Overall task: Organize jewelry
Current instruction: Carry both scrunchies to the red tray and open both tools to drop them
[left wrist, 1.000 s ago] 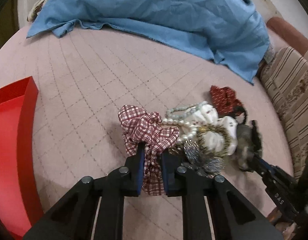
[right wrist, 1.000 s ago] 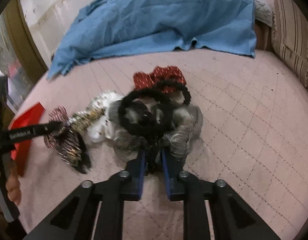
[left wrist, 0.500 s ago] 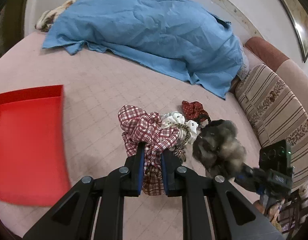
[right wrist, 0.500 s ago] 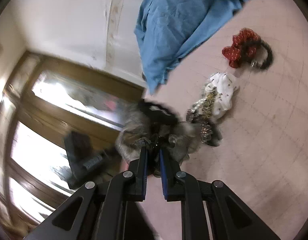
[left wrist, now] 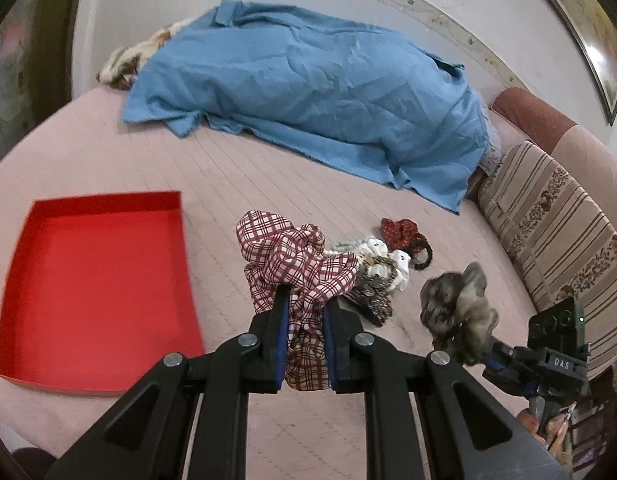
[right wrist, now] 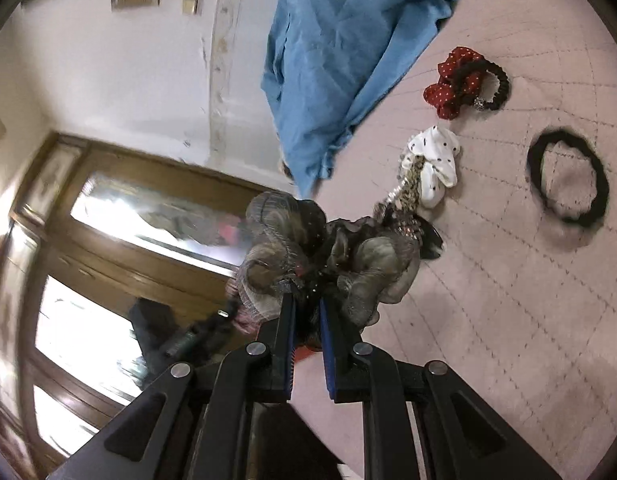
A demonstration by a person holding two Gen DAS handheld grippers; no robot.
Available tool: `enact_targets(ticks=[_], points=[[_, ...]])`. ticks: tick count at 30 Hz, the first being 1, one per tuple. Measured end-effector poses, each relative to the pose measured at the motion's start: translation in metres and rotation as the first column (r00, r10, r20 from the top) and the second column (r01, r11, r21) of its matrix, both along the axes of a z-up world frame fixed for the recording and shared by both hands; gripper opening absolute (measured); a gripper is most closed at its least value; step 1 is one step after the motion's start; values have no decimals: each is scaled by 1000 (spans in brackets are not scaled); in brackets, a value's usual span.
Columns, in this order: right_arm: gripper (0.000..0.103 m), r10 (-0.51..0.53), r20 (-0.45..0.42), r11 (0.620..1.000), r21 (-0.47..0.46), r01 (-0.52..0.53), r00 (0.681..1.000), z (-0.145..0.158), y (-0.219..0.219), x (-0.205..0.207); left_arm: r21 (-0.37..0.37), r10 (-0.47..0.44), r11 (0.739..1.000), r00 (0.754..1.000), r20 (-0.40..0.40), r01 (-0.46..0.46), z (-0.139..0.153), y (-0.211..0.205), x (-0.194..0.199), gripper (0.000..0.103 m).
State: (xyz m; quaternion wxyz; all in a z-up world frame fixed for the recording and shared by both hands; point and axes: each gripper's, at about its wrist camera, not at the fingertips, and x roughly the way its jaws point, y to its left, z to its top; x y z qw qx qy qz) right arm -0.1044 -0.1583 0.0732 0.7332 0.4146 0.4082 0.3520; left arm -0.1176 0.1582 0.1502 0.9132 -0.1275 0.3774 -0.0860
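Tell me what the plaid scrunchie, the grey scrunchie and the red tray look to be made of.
Plaid scrunchie: thin woven cloth, matte; crisp gathered folds, check pattern.
Grey scrunchie: sheer, gauzy fabric with a slight shimmer, probably organza; light shows through its ruffles.
Red tray: likely cardboard or plastic; flat, stiff thin walls, smooth even colour.

**What the views keep back**

The plaid scrunchie [left wrist: 296, 268] covers part of the jewelry heap [left wrist: 372, 280] behind it, so those pieces blur together. The gray scrunchie [right wrist: 324, 256] masks the right gripper's [right wrist: 307, 300] fingertips. The wooden door [right wrist: 108, 272] smears with motion. The blue cloth [right wrist: 340, 60] runs off the top edge.
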Motion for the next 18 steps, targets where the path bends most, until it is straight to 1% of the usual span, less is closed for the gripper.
enact_targets(ticks=[4, 5, 9, 11, 13, 15, 18], points=[[13, 14, -6, 996, -90, -14, 1000, 7, 23, -1, 5, 35, 999, 999, 11, -35, 4, 22, 3, 15], [13, 18, -5, 994, -107, -18, 1000, 8, 25, 4, 3, 48, 999, 999, 10, -48, 3, 28, 5, 15], [13, 51, 17, 979, -198, -47, 999, 21, 48, 7, -2, 119, 993, 993, -2, -119, -7, 63, 25, 15], [13, 90, 33, 961, -265, -78, 995, 28, 74, 14, -1, 150, 989, 989, -10, -150, -12, 78, 34, 15], [13, 130, 47, 944, -313, -109, 990, 33, 93, 15, 8, 181, 983, 983, -16, -181, -18, 95, 42, 15], [13, 166, 55, 927, -348, -137, 985, 36, 116, 15, 33, 216, 976, 976, -12, -215, -23, 115, 49, 15], [14, 217, 48, 902, -392, -182, 975, 37, 156, 31, 66, 261, 963, 965, -12, -260, -30, 144, 58, 15]])
